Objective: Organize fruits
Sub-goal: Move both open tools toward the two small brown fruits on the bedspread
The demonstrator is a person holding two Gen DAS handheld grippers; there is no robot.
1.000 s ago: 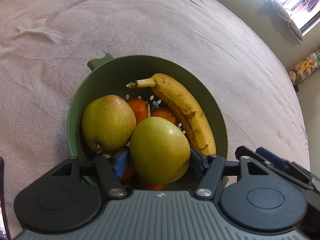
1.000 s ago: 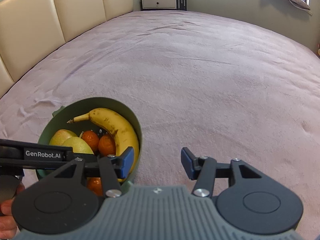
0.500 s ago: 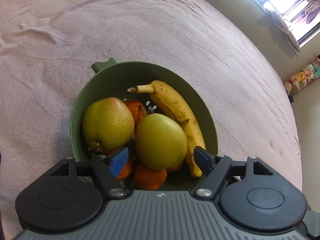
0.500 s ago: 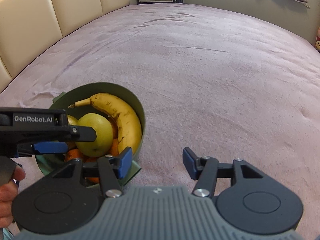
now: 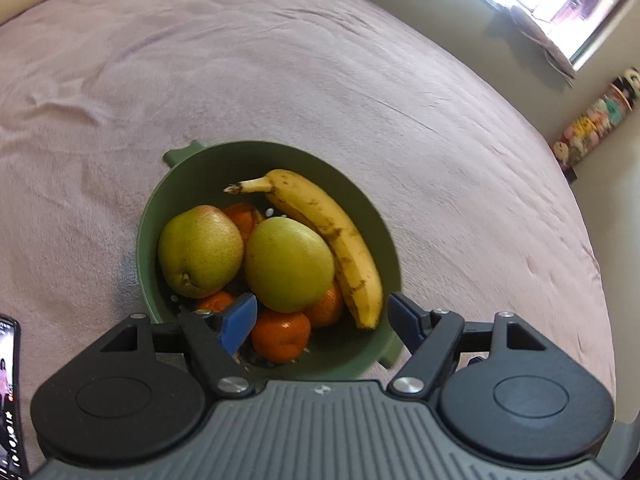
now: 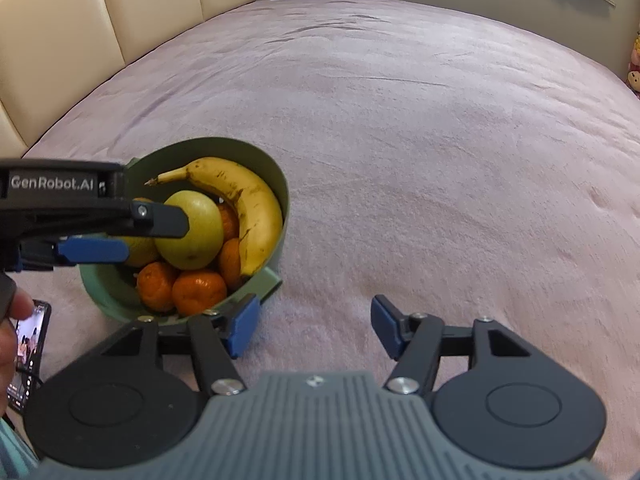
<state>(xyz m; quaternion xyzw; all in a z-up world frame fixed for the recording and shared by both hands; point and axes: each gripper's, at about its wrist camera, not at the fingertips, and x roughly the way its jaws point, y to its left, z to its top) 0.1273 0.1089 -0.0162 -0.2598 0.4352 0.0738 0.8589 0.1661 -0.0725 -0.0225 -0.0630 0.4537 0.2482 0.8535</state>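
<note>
Pear (image 5: 289, 264) released into bowl (image 5: 200, 168); left gripper (image 5: 322, 316) spread wide, marked "GenRobot.AI"; right gripper (image 6: 312, 330) widening, empty.

Pink bed (image 6: 400, 120) under green bowl (image 6: 276, 188), phone (image 6: 30, 344).

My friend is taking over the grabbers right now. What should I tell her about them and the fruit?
Left gripper: jaws wide open, nothing held, above the near side of the bowl.
Right gripper: jaws have just been opening, nothing between them, over bare blanket beside the bowl.
Fruit: two pears, a banana and several oranges all lie in the bowl.
Done: no fruit is seen outside the bowl.
Left: probably nothing; check for stray fruit out of view.
</note>
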